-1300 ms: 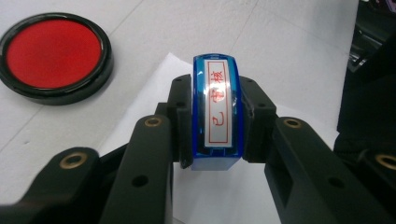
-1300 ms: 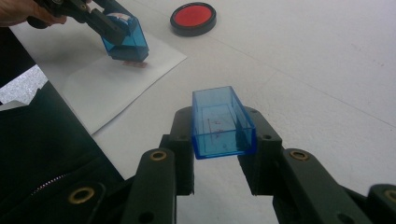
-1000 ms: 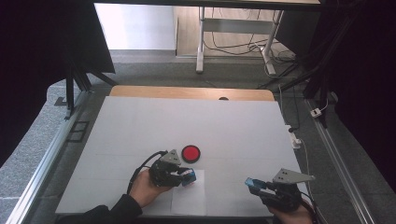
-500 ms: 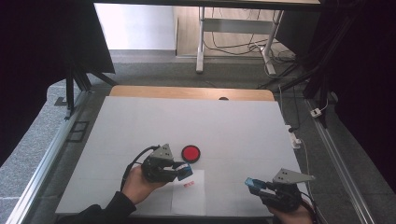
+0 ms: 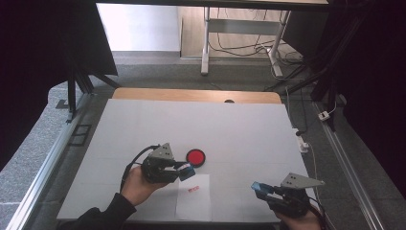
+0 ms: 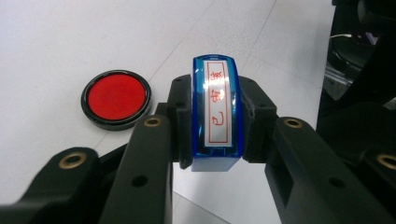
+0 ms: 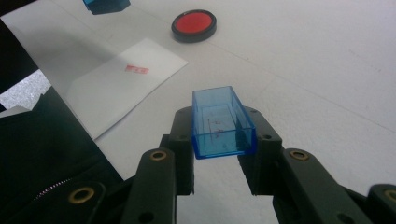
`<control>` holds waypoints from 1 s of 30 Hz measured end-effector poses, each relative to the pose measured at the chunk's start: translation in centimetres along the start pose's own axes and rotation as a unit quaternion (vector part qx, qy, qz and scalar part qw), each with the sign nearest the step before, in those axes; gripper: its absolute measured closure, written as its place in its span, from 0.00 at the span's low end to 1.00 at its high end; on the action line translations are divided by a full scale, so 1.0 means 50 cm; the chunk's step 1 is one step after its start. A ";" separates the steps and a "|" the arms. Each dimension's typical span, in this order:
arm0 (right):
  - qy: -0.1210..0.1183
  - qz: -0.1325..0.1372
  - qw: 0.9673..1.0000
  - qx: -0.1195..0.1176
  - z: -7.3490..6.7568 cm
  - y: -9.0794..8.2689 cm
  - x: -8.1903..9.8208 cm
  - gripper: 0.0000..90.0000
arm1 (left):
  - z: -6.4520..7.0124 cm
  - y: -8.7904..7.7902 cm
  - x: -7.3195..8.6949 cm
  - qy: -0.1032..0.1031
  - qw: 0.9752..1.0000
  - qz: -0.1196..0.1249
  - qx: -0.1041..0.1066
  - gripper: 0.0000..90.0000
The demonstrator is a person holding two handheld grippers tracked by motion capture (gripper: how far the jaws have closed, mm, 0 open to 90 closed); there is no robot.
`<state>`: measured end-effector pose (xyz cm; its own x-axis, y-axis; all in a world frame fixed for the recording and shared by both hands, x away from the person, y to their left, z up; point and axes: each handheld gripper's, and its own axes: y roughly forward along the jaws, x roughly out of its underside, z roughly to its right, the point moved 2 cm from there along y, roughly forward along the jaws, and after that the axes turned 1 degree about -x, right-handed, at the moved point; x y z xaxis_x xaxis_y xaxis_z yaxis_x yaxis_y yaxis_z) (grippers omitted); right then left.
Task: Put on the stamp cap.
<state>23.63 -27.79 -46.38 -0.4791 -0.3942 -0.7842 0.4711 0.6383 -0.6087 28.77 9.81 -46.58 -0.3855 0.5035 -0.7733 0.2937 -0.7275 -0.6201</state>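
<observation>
The left gripper (image 5: 186, 171) clamps the blue stamp (image 6: 216, 114) above the paper (image 5: 194, 203), beside the red ink pad (image 5: 196, 157). The right gripper (image 5: 261, 189) clamps the cap (image 7: 223, 122) near right. Align cap squarely before seating; avoid smearing the print (image 7: 137, 69).

You have two grippers on the table: the left gripper (image 5: 184, 168) and the right gripper (image 5: 258, 188). You have one blue stamp (image 6: 215, 112), one open blue stamp cap (image 7: 222, 122), one round red ink pad (image 5: 195, 156) and one sheet of white paper (image 5: 194, 205). That paper carries one red stamp mark (image 5: 192, 188). One table (image 5: 239, 129) lies under all of it, and two of your hands come in from the near edge, one on each gripper.
</observation>
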 end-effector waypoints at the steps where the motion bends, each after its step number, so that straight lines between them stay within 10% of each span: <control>1: -0.001 0.003 1.000 -0.001 0.000 -0.001 -0.001 0.76 | 0.000 -0.001 -0.001 0.002 1.000 0.001 0.000 0.77; 30: -0.065 0.017 0.993 -0.098 -0.036 0.053 -0.060 0.76 | 0.005 -0.006 -0.024 0.065 0.996 0.013 0.051 0.77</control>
<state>24.99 -23.74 -45.43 -0.3594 -0.4450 -0.8202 0.3252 0.7641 -0.5571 28.95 9.31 -45.42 -0.2606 0.5344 -0.8041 0.2085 -0.7821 -0.5873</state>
